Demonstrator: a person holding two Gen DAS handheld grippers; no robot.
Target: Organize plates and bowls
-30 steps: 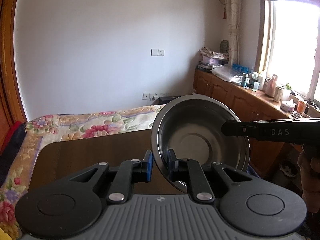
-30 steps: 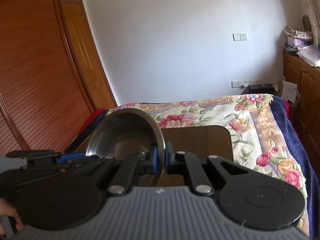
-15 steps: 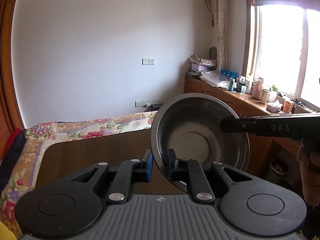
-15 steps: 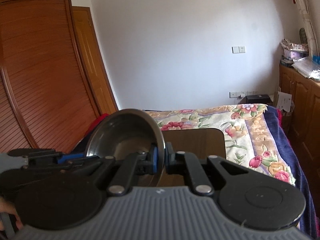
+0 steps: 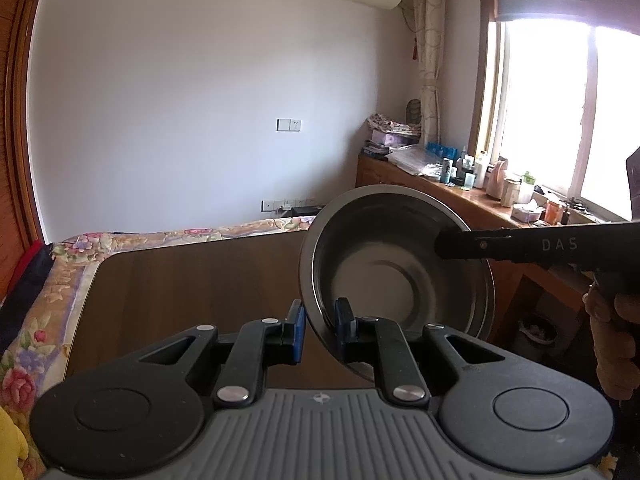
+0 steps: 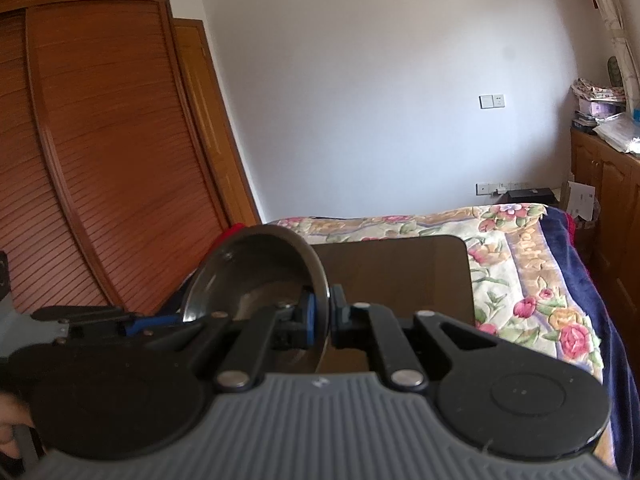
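Note:
A steel bowl (image 5: 396, 272) hangs in the air above the dark wooden table (image 5: 192, 280), held by its rim from two sides and tipped on edge. My left gripper (image 5: 318, 328) is shut on the near rim, one blue pad inside and one outside. My right gripper (image 6: 322, 316) is shut on the opposite rim of the same bowl (image 6: 256, 276). In the left wrist view the right gripper's black finger (image 5: 500, 244) reaches in from the right over the bowl. No plates are in view.
A bed with a floral quilt (image 6: 520, 240) lies beyond the table (image 6: 396, 276). A wooden wardrobe (image 6: 100, 160) stands at the left. A cabinet top crowded with bottles (image 5: 480, 184) runs under the window at the right.
Both grippers have lifted the bowl together; the table and bed sit lower in both views and more of the wall and air conditioner shows. The grip on the rim is unchanged.

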